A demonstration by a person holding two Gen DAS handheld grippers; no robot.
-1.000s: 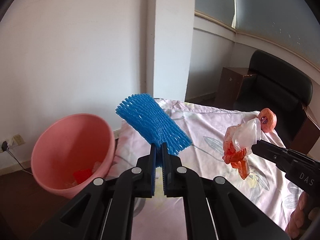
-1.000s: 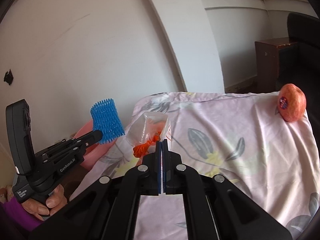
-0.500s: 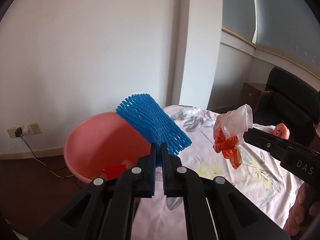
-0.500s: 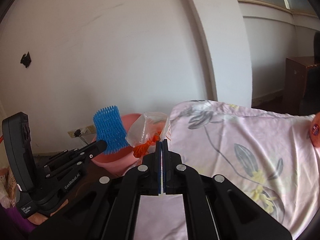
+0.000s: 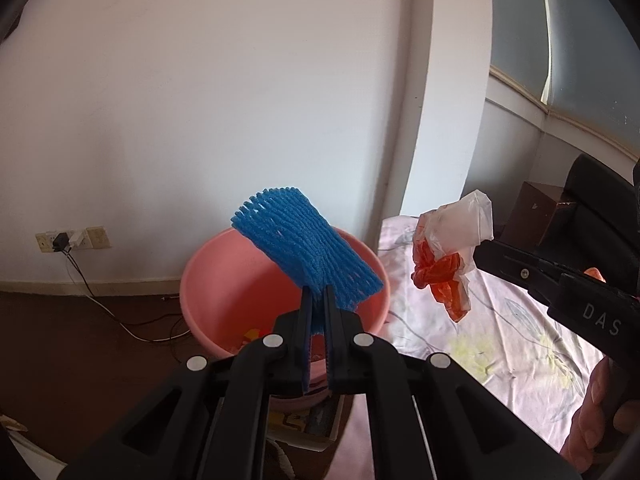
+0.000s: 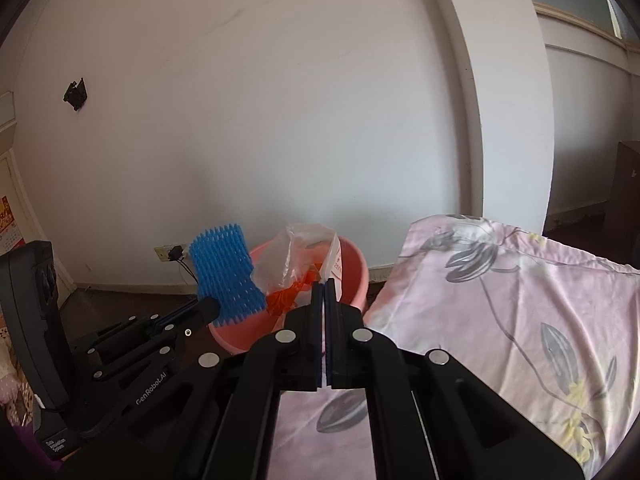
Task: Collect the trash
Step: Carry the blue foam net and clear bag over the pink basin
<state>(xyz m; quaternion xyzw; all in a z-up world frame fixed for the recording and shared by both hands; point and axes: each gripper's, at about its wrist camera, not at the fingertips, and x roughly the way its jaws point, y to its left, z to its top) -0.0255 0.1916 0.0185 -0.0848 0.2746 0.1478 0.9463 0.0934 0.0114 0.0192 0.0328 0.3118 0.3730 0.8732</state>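
My left gripper (image 5: pixel 317 294) is shut on a blue foam fruit net (image 5: pixel 304 254) and holds it above the pink bucket (image 5: pixel 212 280), which stands on the floor and holds some scraps. My right gripper (image 6: pixel 324 286) is shut on a clear plastic bag with orange peel inside (image 6: pixel 298 270), in the air in front of the bucket (image 6: pixel 356 264). In the left wrist view the bag (image 5: pixel 452 252) hangs from the right gripper (image 5: pixel 478 250) just right of the bucket. In the right wrist view the net (image 6: pixel 224 272) and the left gripper (image 6: pixel 210 306) are left of the bag.
A table under a pink floral cloth (image 6: pixel 520 300) stands right of the bucket. A white wall with a socket and cable (image 5: pixel 64 240) is behind. A dark cabinet (image 5: pixel 532 212) and black chair (image 5: pixel 592 184) are at the far right. Papers (image 5: pixel 304 424) lie under the bucket.
Both grippers have swung left from over the table toward the bucket, carrying the net and the bag. The orange fruit on the table has dropped out of the right wrist view.
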